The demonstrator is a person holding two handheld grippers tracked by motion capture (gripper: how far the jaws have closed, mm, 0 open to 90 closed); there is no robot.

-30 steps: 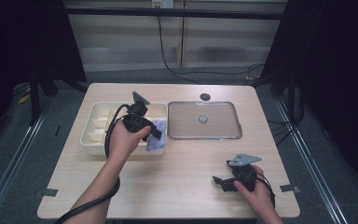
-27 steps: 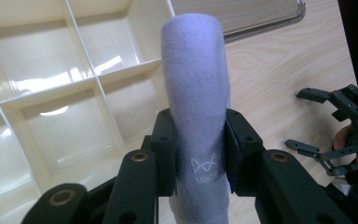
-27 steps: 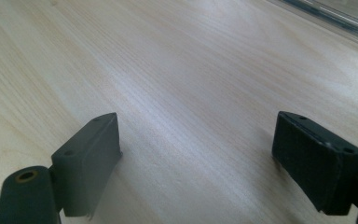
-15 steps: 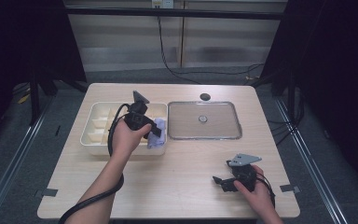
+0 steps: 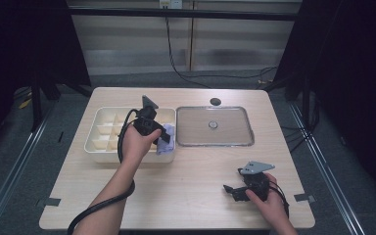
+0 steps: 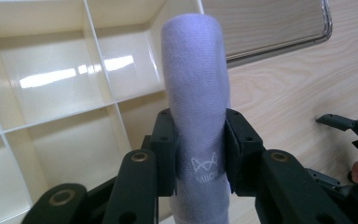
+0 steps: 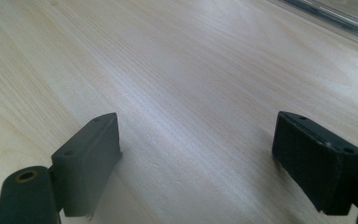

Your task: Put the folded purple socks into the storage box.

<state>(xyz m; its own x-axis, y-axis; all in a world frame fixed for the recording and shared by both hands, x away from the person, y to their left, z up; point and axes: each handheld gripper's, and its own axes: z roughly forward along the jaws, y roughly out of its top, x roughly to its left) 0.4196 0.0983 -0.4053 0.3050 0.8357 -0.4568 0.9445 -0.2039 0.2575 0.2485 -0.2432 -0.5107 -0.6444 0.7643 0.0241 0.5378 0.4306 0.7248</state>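
Observation:
A rolled pale lilac cloth (image 6: 196, 93) with a small white logo is clamped between the pads of my left gripper (image 6: 198, 156), which is shut on it. In the high view the left gripper (image 5: 162, 137) holds the lilac cloth (image 5: 166, 139) over the right end of the cream divided box (image 5: 95, 142). The cloth roll hangs above the box's open compartments (image 6: 65, 84). My right gripper (image 7: 196, 154) rests low over the bare wood near the table's front right, open with nothing between its pads; in the high view the right gripper (image 5: 232, 191) lies in the person's hand.
A clear rectangular lid (image 5: 213, 127) with a round knob lies flat to the right of the box. A small dark round thing (image 5: 215, 101) sits behind it. The wooden table (image 5: 186, 181) has bare room at the front middle. The other gripper's jaws (image 6: 349, 130) show at the edge.
The left hand with the cloth has shifted slightly over the box's right end. The right hand has stayed where it was.

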